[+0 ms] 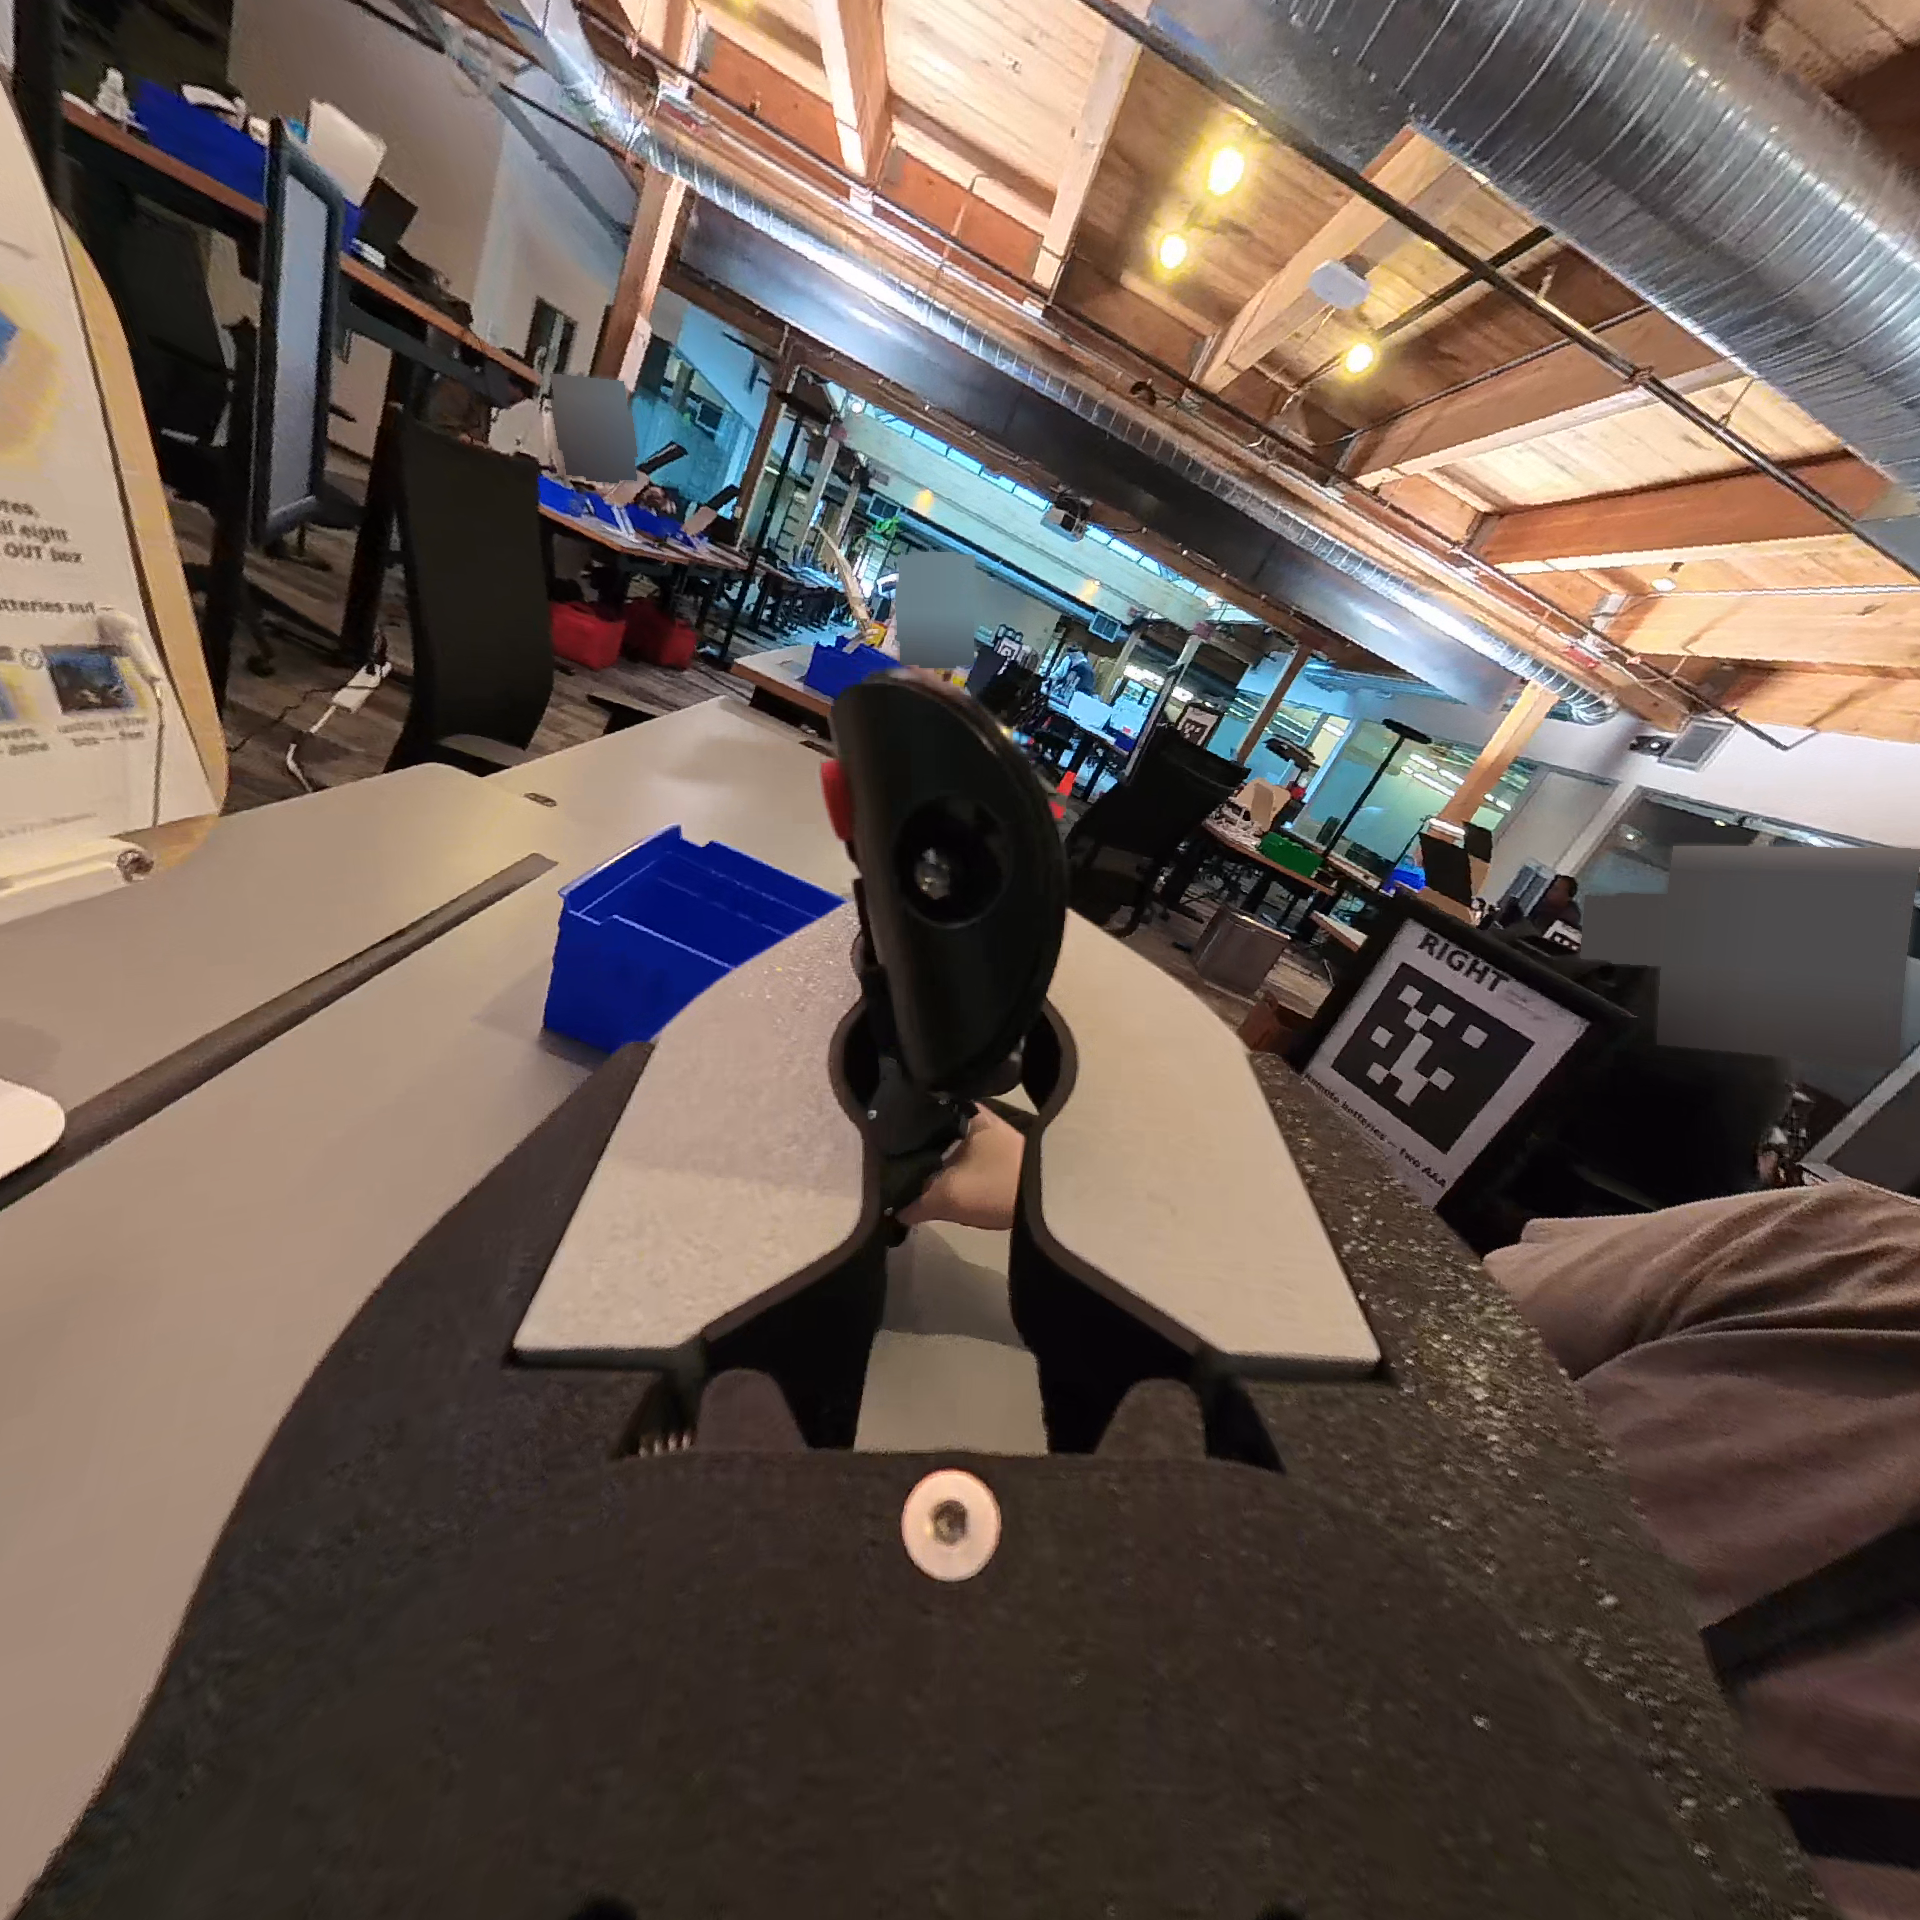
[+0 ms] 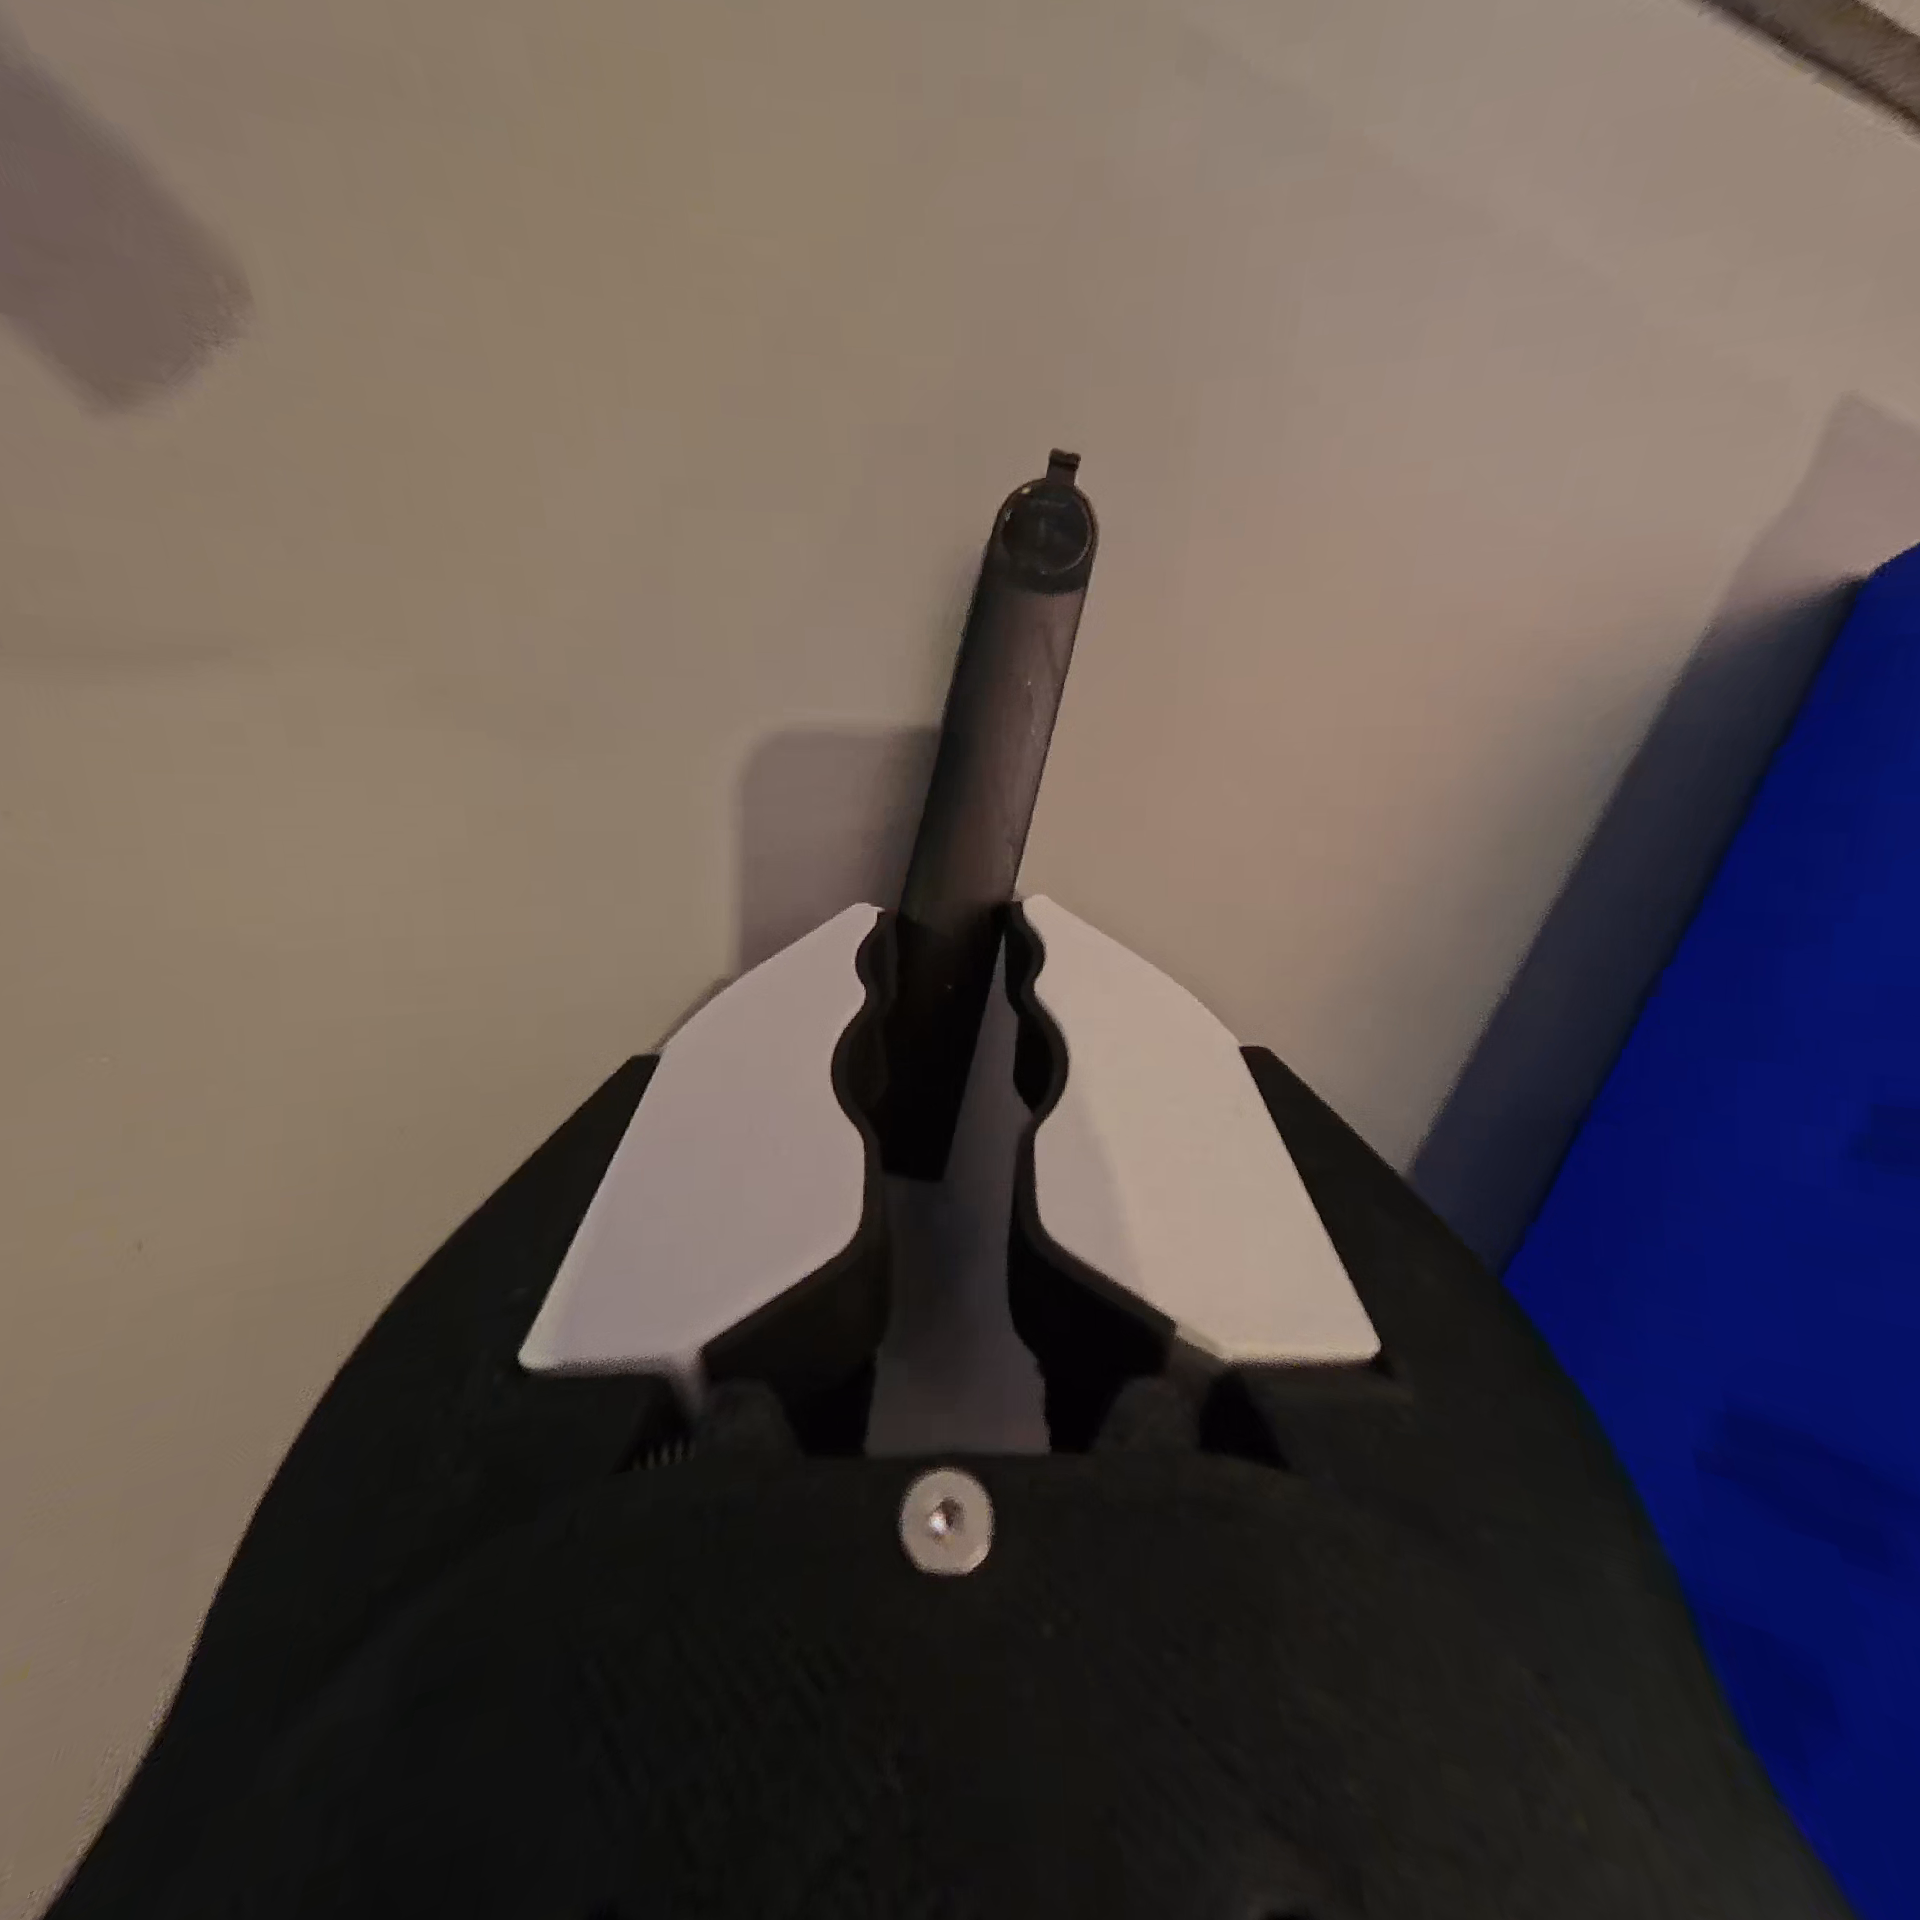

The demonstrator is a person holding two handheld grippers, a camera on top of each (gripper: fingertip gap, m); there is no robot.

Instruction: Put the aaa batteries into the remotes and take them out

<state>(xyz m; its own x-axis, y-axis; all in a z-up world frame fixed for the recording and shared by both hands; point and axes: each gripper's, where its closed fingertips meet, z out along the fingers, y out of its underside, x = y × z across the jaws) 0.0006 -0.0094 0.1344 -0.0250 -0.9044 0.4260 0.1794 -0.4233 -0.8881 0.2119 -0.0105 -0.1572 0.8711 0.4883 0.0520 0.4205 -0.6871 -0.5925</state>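
Remote or its battery cover, I cannot tell which: a slim dark piece (image 2: 992, 748) with a small tab at its far end is clenched edge-on in the right tool (image 2: 945, 925), held over the pale bench (image 2: 416, 623). No batteries show in either view.

The step looks like handling this piece near the bin. To do it well, keep the squeeze firm, since the thin edge could pivot, and lead with the tab end.

The left tool (image 1: 951, 987) has its jaws narrowly apart. A black rounded housing (image 1: 956, 883) with a red knob, held by a hand (image 1: 971, 1164), sits in line with the gap. Whether the left tool grips anything I cannot tell.

The blue bin (image 1: 665, 935) stands to the far left on the bench, stepped inside, and what shows of it holds nothing.
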